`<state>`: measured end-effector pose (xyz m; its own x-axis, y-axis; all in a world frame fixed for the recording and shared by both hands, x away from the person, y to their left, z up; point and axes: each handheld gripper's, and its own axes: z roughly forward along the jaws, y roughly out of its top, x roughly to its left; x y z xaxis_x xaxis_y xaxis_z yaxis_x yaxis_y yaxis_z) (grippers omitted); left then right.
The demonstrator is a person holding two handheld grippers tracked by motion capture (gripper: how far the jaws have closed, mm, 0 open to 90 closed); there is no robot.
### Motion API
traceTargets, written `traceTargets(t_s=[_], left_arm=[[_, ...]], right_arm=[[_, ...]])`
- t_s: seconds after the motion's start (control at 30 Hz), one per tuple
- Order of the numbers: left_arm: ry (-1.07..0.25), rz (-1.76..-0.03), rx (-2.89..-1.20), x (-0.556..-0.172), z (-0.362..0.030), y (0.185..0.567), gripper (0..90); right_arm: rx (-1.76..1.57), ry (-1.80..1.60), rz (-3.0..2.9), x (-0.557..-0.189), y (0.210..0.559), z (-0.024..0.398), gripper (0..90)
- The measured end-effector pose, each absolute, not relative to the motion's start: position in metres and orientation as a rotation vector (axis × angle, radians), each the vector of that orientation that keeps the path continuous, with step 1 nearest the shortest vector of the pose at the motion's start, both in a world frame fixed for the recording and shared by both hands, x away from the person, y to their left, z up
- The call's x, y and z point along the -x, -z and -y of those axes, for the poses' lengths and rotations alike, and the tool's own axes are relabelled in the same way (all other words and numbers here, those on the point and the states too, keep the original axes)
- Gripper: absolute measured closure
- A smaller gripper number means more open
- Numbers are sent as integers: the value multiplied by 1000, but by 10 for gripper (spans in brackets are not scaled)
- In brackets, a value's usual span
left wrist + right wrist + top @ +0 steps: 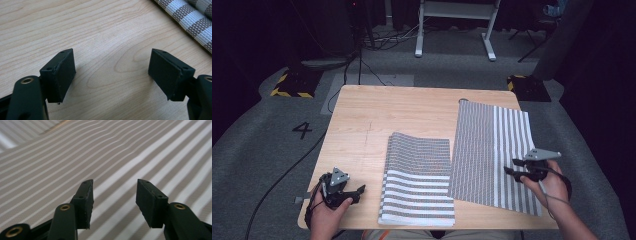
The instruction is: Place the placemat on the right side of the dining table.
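A folded striped cloth [418, 180] in grey-brown and white lies at the table's front centre. A second striped cloth [492, 150] is spread flat to its right. My left gripper [357, 192] rests low over bare wood at the front left, open and holding nothing; a corner of the folded striped cloth [192, 20] shows at the upper right of the left gripper view. My right gripper [512, 167] hovers over the spread cloth's [75, 157] right part, its jaws open with nothing between them.
The light wooden table [377, 115] has bare wood across its back and left. A small round hole [463, 100] sits near the back edge. Beyond the table, grey floor carries cables, a white desk frame [457, 27] and yellow-black marked bases [292, 85].
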<state>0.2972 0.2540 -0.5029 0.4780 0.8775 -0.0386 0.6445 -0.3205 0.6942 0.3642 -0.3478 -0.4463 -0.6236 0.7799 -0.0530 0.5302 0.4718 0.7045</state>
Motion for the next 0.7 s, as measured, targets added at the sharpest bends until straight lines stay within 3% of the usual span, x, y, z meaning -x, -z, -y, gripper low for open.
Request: traceTargets(t_s=[0.27, 0.47, 0.7], left_arm=[[-462, -1255, -2074, -297, -254, 503, 219], [-462, -1255, -2074, -297, -254, 503, 219], [-459, -1254, -2074, -297, -254, 503, 219]], right_arm=[[-1114, -984, -2463, -304, 476, 326, 478], [-1082, -930, -2486, -305, 487, 328, 546], [-1080, -926, -2483, -312, 487, 339, 544]])
